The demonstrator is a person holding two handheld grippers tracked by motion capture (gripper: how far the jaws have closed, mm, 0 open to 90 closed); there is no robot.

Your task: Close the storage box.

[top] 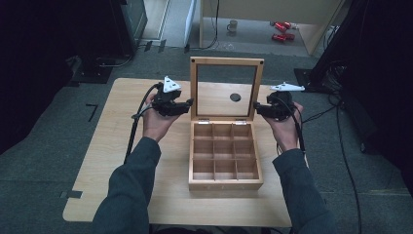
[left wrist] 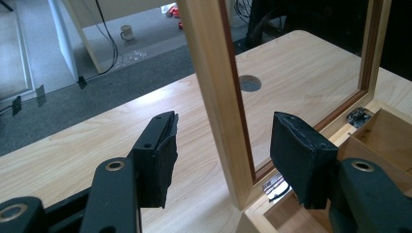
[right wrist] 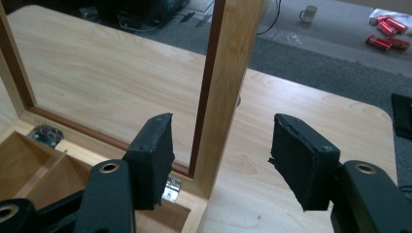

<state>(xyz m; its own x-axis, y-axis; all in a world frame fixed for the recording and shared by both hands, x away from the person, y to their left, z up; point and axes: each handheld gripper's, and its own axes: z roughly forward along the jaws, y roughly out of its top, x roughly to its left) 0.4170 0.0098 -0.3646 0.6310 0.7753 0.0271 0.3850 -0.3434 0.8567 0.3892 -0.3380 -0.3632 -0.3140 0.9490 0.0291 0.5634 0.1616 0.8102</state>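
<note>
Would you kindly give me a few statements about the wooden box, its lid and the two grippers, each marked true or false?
1. The lid of the wooden box stands upright. True.
2. The box's compartments hold tea bags. False: they are empty.
3. The left gripper has the lid's side rail between its open jaws, pads apart from it. True.
4. The right gripper is clamped shut on the rail. False: its pads stand clear of the wood.
5. The lid is solid wood. False: it is a frame around a clear pane.
</note>
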